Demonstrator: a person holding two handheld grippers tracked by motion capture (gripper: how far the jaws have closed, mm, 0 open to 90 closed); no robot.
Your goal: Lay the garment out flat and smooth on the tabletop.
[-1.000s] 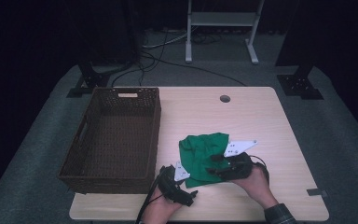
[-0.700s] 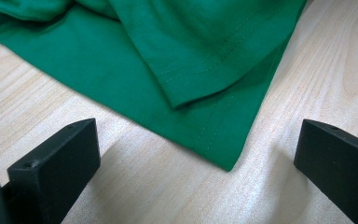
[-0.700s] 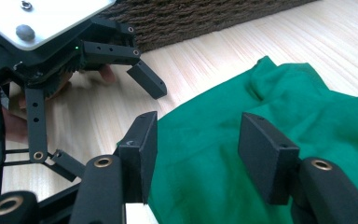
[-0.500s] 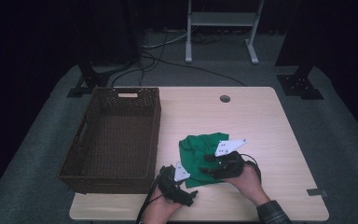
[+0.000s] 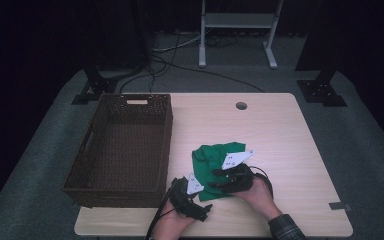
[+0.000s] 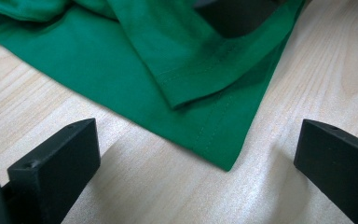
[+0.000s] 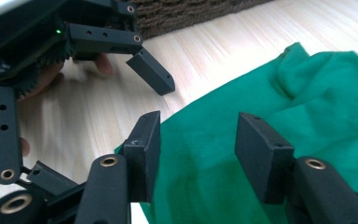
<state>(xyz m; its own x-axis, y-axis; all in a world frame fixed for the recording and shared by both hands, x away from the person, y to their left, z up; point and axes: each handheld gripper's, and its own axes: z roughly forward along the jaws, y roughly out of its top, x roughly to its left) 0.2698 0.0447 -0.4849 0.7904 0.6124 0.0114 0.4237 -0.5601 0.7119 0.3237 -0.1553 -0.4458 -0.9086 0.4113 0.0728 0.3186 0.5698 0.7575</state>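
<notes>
**Two hand-held grippers at a green cloth**

High view: the green cloth (image 5: pixel 215 167) lies crumpled on the table (image 5: pixel 290 140), right of the wicker basket (image 5: pixel 122 145). The left gripper (image 5: pixel 202 212) sits at its near corner; the right gripper (image 5: pixel 219 181) rests over its near edge.

Left gripper view: jaws spread wide, nothing between them (the cloth corner lies just ahead on bare wood).

Right gripper view: the right gripper's jaws, just closing, straddle the cloth's edge, pads not yet pressing; the left gripper stands close beside.

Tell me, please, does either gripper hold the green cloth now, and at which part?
Nothing is held: both the left gripper and right gripper stand open at the green cloth's near edge.
</notes>
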